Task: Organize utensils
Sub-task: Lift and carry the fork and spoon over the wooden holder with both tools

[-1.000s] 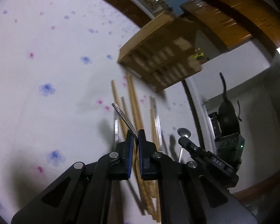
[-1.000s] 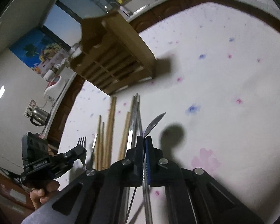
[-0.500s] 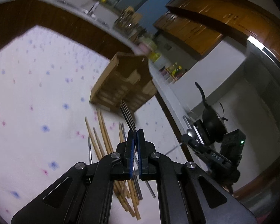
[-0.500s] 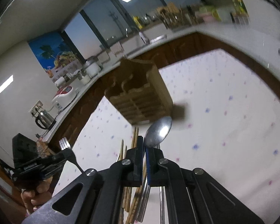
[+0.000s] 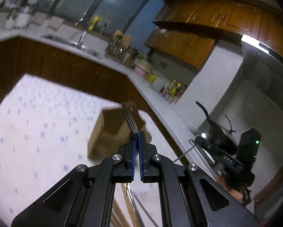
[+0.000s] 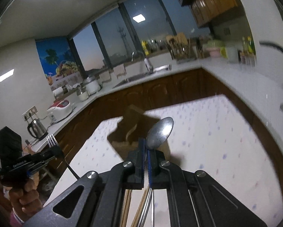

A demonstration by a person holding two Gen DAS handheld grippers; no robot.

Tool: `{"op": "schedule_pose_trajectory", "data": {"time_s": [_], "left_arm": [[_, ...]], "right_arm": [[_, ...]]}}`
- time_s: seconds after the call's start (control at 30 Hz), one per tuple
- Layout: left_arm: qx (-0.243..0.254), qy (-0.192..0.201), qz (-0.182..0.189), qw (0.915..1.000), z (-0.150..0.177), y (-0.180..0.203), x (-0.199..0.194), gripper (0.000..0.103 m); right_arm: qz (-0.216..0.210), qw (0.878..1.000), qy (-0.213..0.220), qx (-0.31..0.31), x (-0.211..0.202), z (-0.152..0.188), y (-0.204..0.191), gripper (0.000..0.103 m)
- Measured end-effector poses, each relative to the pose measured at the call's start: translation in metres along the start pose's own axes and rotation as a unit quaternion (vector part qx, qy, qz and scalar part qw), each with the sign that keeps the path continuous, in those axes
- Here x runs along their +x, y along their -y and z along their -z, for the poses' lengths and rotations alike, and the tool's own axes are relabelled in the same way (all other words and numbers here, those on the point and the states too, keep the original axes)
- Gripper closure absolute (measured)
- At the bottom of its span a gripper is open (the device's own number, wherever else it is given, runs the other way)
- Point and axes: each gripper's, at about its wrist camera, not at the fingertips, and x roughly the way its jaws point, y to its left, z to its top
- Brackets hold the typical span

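A: Status on both grippers?

B: My left gripper [image 5: 137, 135] is clamping a fork [image 5: 129, 119], jaws squeezed tight on the neck, tines sticking out toward 12 o'clock. My right gripper [image 6: 145, 145] is clenching a spoon [image 6: 160, 132], bowl tilting toward 1 o'clock above the pads, handle running back down between the fingers.

A: Where's the holder?

B: Wooden utensil holder [image 5: 111, 134] is sitting on the table [image 5: 37, 128], on the flower-print cloth. In the left wrist view it's lying right behind the fork tines, spreading toward 9 o'clock of my fingertips. In the right wrist view it's at 11 o'clock of the spoon. Blurred in both; I can't tell its compartments.

A: Can you see each gripper from the other camera?

B: Yes. The right wrist view is showing my left gripper at 9 o'clock with the fork upright and my hand [image 6: 23, 198] wrapping the grip. The left wrist view is showing the right gripper at 3 o'clock with the spoon bowl at its tip.

A: Anything left on the table?

B: Chopsticks [image 6: 141, 208] and more metal utensils are lying under my right gripper, at 6 o'clock.
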Motion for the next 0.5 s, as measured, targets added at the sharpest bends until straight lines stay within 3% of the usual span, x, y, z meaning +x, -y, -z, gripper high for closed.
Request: {"op": "schedule_pose_trajectory", "data": {"time_s": [0.27, 0.5], "left_arm": [[0.033, 0.059, -0.029, 0.9973, -0.067, 0.0, 0.051, 0.101], [0.022, 0.043, -0.065, 0.9967, -0.059, -0.033, 0.116, 0.101]], "right_arm": [[0.03, 0.996, 0.059, -0.065, 0.036, -0.062, -0.019, 0.101], [0.051, 0.991, 0.047, -0.111, 0.094, -0.058, -0.022, 0.101]]}}
